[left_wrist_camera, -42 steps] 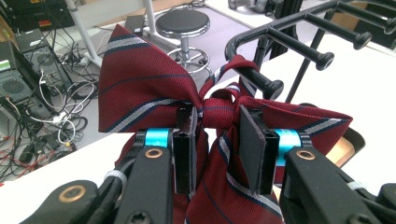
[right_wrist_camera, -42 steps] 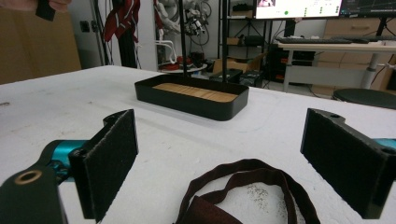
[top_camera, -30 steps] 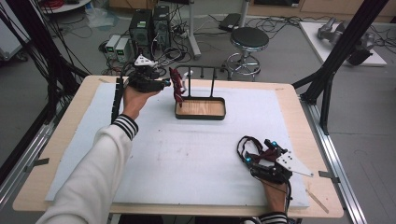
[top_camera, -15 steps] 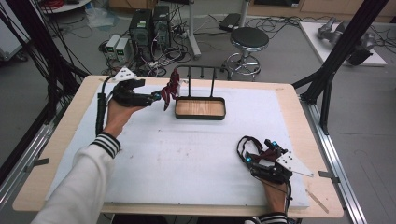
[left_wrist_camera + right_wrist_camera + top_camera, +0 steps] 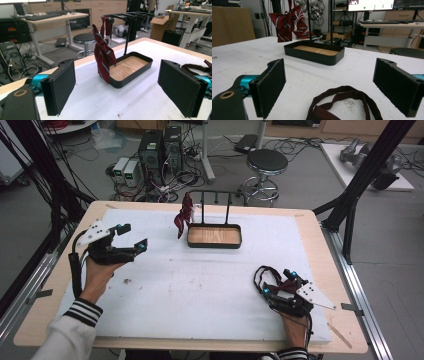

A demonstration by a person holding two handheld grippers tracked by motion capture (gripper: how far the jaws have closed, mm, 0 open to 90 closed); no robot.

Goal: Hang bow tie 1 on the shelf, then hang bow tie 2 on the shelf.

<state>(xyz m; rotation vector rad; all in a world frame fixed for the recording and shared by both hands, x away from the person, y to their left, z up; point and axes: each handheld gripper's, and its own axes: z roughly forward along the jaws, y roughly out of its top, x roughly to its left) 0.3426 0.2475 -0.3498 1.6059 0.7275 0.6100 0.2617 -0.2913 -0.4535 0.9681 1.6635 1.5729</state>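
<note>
Two grippers gaped empty: left gripper (image 5: pixel 134 236) well left of hung tie (image 5: pixel 183 215); right gripper (image 5: pixel 279 281) over dark strap (image 5: pixel 342 103).

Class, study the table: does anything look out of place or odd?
A dark elastic strap lies loose on the white mat by the right hand-held gripper, while the striped red bow tie hangs on the rack.

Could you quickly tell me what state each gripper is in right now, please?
Left gripper: open, holding nothing, back from the red striped bow tie.
Right gripper: open, holding nothing, a dark elastic strap lying between its jaws.
</note>
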